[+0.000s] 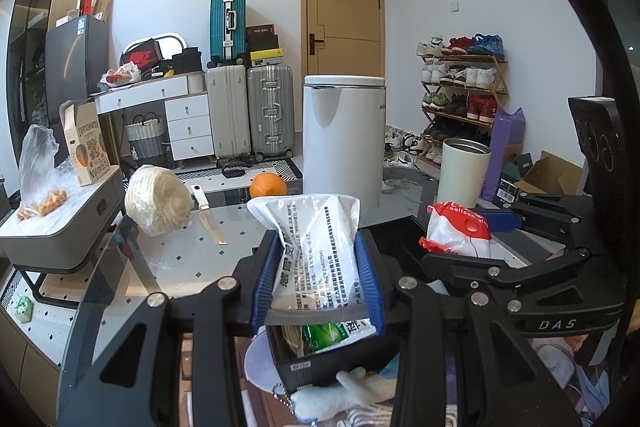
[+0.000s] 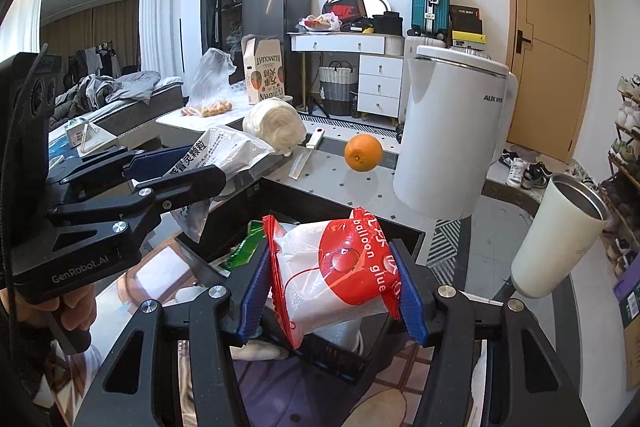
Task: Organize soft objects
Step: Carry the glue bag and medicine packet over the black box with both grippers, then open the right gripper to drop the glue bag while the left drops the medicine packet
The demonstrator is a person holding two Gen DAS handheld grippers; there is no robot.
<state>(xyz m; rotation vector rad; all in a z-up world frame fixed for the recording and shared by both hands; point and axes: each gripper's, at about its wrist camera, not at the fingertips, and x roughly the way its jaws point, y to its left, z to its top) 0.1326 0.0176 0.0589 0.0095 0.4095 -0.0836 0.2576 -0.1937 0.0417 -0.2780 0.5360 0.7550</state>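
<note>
My left gripper (image 1: 316,281) clamps white printed medicine sachet (image 1: 314,247); my right gripper (image 2: 332,291) clamps red-white balloon-glue bag (image 2: 340,271). Both over open black box (image 2: 344,359), likely for sorting inside.

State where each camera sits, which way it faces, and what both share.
Left wrist: rides the left claw, looking along its fingers at the gripped white sachet; right claw shows at right.
Right wrist: rides the right claw, facing its balloon glue bag; left claw shows at left.
Shared: orange, white kettle.
</note>
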